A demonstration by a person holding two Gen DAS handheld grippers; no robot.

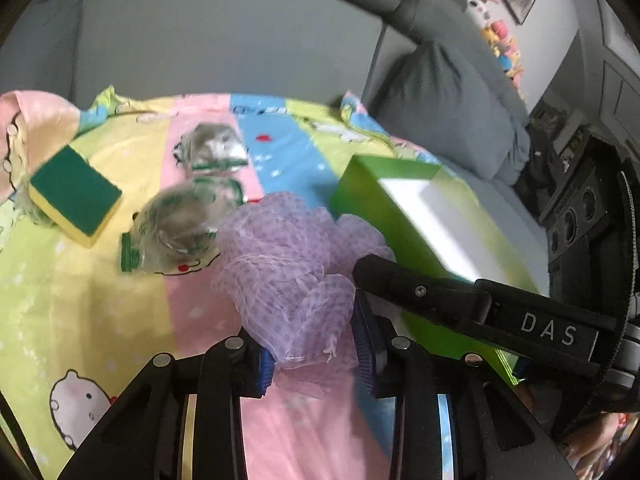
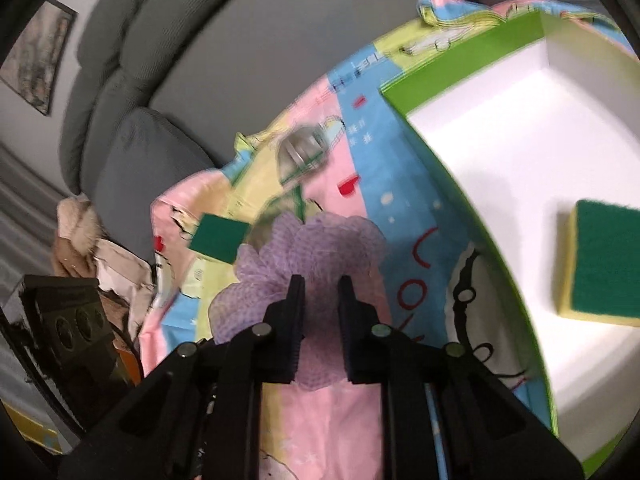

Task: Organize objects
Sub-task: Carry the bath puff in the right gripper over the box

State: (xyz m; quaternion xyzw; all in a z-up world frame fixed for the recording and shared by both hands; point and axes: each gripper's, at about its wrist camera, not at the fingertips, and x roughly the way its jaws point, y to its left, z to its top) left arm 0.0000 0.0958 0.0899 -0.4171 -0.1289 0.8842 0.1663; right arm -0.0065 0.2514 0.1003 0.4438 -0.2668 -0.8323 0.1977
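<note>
A purple mesh bath pouf lies on the colourful sheet, next to a green box with a white inside. My left gripper has its jaws around the pouf's near edge, still apart. My right gripper is shut on the pouf from the other side; its finger also shows in the left wrist view. A green-and-yellow sponge lies inside the box. Another sponge and two bagged steel scourers lie on the sheet.
The sheet covers a grey sofa seat with a grey cushion behind the box. The sofa backrest rises behind. Beige clothing lies at the sheet's far side in the right wrist view.
</note>
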